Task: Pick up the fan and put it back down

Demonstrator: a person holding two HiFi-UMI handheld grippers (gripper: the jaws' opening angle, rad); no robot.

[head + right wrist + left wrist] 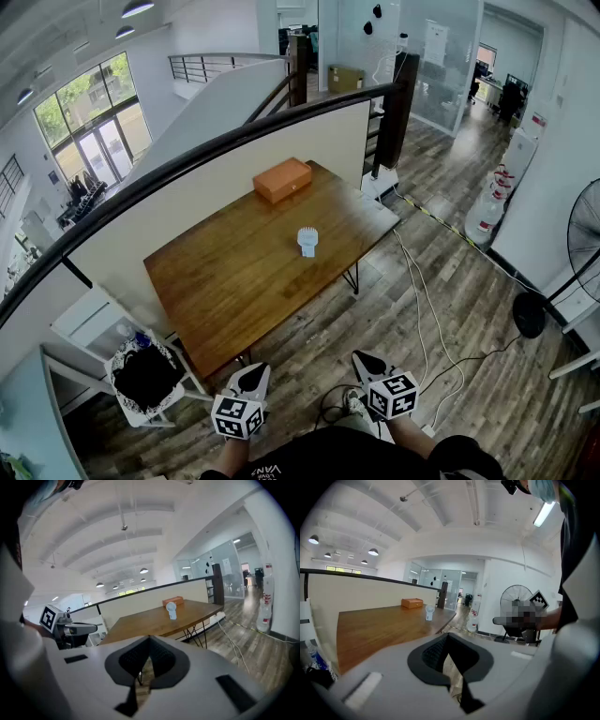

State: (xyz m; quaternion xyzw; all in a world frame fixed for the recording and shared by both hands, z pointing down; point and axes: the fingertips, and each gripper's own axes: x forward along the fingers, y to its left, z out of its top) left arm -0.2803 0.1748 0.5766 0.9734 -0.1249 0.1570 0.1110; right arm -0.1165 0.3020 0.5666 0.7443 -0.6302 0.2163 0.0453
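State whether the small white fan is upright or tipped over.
Upright: the fan stands on its base, round head on top, on the table.

The wooden counter (225,281) stands on thin dark legs. A small white fan (307,241) stands upright near its middle. An orange box (282,179) lies at the far end, well apart from it.

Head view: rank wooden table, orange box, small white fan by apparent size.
1. wooden table, by far
2. orange box
3. small white fan
The box lies farther from the camera yet looks bigger, so nearness doesn't blur this order.
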